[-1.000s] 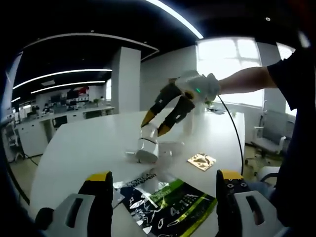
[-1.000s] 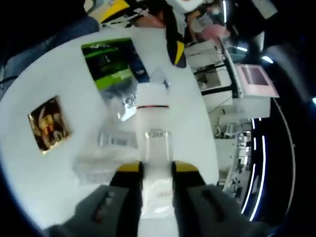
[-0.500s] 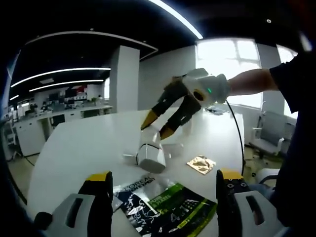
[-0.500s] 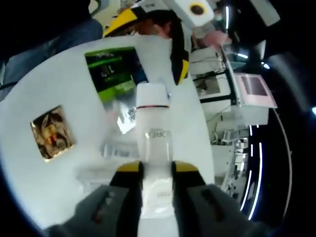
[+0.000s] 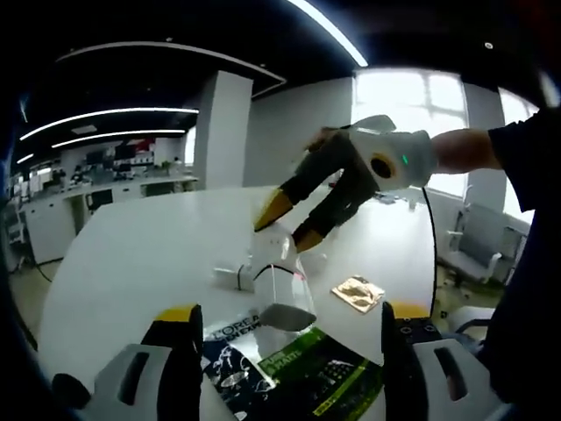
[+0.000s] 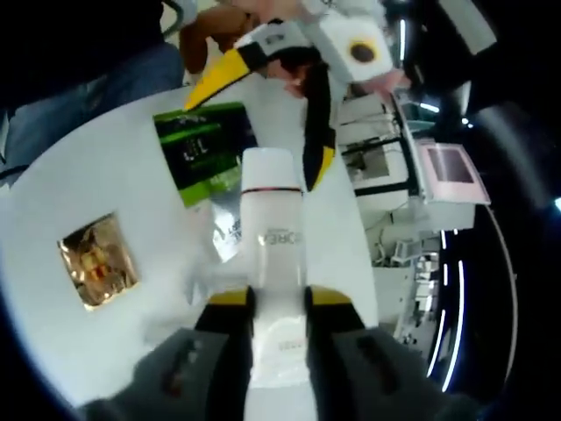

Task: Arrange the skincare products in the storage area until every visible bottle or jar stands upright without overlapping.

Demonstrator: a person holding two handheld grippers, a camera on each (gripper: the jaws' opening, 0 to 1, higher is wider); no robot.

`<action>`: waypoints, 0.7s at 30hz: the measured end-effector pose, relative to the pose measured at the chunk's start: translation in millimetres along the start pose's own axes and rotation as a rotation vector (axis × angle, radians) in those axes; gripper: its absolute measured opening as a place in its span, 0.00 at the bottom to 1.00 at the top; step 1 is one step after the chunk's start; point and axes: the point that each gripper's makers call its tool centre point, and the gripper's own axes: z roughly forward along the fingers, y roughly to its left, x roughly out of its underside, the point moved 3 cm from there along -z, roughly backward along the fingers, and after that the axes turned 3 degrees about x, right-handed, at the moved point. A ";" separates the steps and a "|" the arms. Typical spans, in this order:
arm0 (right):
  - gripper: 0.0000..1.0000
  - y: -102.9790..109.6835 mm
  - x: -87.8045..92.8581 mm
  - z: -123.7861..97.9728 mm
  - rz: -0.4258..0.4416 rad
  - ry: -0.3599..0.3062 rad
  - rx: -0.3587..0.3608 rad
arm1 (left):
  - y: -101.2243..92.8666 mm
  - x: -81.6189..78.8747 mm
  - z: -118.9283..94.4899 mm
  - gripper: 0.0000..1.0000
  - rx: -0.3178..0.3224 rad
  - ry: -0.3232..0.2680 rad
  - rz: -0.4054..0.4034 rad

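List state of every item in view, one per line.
right gripper: shut on white bottle, holding it above the table
white bottle: off the table, cap on, tilted
left gripper: open, nothing between its fingers
green sachet: lying flat on the table
gold sachet: lying flat on the table
white table: carries both sachets

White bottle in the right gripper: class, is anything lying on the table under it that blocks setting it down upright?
Possibly. The right gripper holds the white bottle lifted over the green sachet; the gold sachet lies beside. Bare white table lies further off.
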 end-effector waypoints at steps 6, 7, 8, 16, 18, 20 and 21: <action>0.19 0.2 -13.0 3.4 -0.010 -0.024 0.008 | -6.1 2.7 11.8 0.60 0.087 0.044 -0.104; 0.19 0.0 -15.8 4.9 -0.004 -0.029 0.002 | -7.5 3.1 13.5 0.57 0.102 0.047 -0.123; 0.19 0.5 -17.5 5.8 -0.013 -0.033 0.008 | -7.9 3.3 14.6 0.55 0.110 0.049 -0.139; 0.19 0.5 -18.2 9.3 -0.012 -0.035 -0.003 | -7.7 1.3 13.2 0.56 0.104 0.035 -0.135; 0.19 0.0 -17.8 9.3 -0.014 -0.036 0.004 | -7.1 1.2 12.8 0.56 0.103 0.035 -0.136; 0.19 0.9 -17.5 9.3 -0.018 -0.036 0.004 | -7.3 1.6 13.0 0.56 0.104 0.038 -0.136; 0.19 1.0 -17.3 9.3 -0.016 -0.035 0.003 | -7.4 1.9 13.1 0.56 0.104 0.040 -0.134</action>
